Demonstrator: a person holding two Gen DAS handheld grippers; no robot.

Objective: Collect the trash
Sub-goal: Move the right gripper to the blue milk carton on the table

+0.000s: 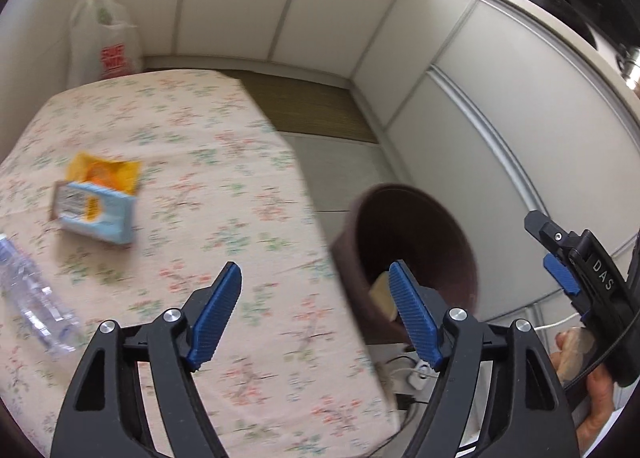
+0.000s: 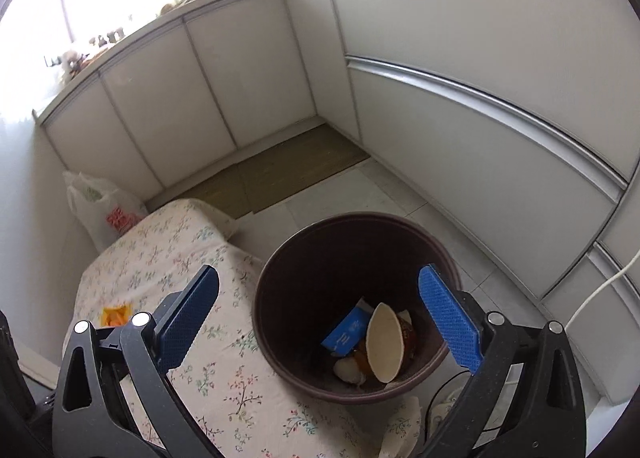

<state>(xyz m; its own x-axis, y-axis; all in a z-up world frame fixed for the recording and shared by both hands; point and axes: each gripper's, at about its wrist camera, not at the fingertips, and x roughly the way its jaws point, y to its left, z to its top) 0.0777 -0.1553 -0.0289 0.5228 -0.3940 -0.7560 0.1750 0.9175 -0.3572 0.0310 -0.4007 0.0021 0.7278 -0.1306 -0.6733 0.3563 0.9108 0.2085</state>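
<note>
Right gripper (image 2: 320,314), jaws apart, over bin (image 2: 280,282)

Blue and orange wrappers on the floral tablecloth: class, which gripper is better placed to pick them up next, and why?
Left. The left gripper hangs open over the tablecloth, with the wrappers just ahead. The right gripper, also open, faces into the bin, away from them.
</note>
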